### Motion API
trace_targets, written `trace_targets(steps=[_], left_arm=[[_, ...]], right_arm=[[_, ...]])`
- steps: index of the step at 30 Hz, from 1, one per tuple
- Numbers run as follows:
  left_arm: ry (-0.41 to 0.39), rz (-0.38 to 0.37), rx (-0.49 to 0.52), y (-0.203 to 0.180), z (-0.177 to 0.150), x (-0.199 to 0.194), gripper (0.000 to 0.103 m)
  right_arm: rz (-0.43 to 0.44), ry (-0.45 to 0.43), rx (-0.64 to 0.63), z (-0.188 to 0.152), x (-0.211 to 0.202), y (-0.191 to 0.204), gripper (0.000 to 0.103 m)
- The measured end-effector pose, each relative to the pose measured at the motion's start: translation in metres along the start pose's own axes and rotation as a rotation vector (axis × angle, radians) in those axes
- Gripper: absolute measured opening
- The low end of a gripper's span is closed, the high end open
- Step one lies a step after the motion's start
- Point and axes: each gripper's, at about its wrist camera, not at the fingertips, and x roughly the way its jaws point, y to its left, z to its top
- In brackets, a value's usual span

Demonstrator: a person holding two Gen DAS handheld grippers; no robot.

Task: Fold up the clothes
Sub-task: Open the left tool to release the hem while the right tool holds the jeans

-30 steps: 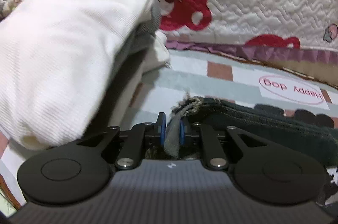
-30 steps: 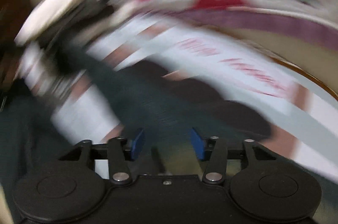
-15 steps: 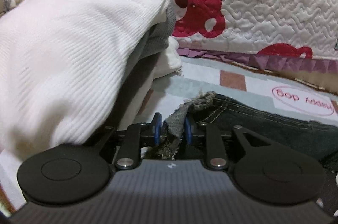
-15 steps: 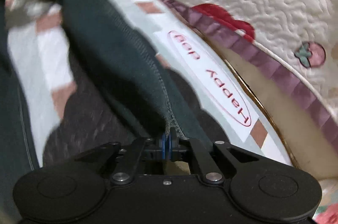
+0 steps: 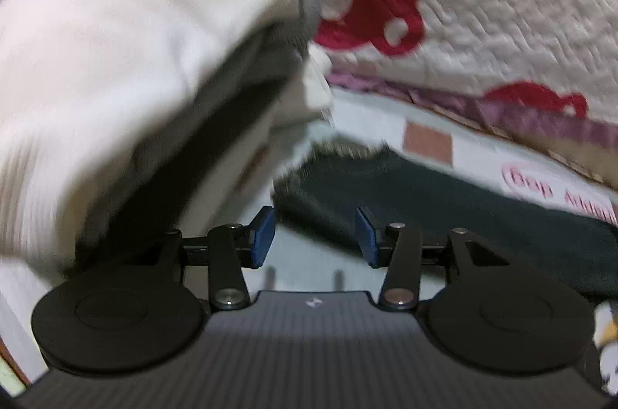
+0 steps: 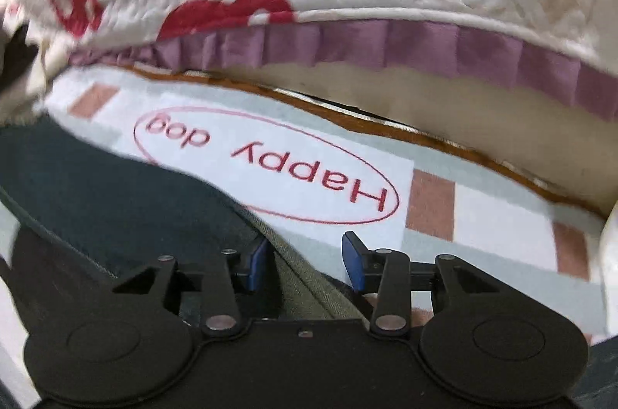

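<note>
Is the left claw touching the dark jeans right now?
Apart. In the left wrist view the left claw has just been opening; its blue pads stand spread with pale sheet between them, and the dark jeans lie beyond.

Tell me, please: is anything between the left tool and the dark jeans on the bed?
Nothing visible is. The left tool has just been opening, and the frayed end of the dark jeans lies just ahead of its open jaws on the checked sheet. The stack of folded clothes stands to the side, not between.

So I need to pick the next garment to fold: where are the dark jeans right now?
The dark jeans lie flat on the checked sheet, in the left wrist view just beyond the open left tongs, right of the white folded pile.
</note>
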Motion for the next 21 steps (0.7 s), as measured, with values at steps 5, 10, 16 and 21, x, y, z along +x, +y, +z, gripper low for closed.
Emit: trace_targets(steps=[5, 10, 16, 21], left_arm=[[0.131, -0.117, -0.146, 0.017, -0.015, 0.011, 0.048], [0.222, -0.164, -0.241, 0.020, -0.026, 0.022, 0.048], [0.268, -0.246, -0.274, 0.007, -0.030, 0.024, 0.048], [0.327, -0.296, -0.348, 0.000, -0.038, 0.026, 0.048]], right_arm=[[0.022, -0.146, -0.024, -0.007, -0.042, 0.002, 0.046], [0.101, -0.174, -0.415, -0.054, -0.071, 0.043, 0.056], [-0.150, -0.125, -0.907, -0.095, -0.039, 0.091, 0.052], [-0.186, -0.158, -0.926, -0.076, -0.012, 0.097, 0.040]])
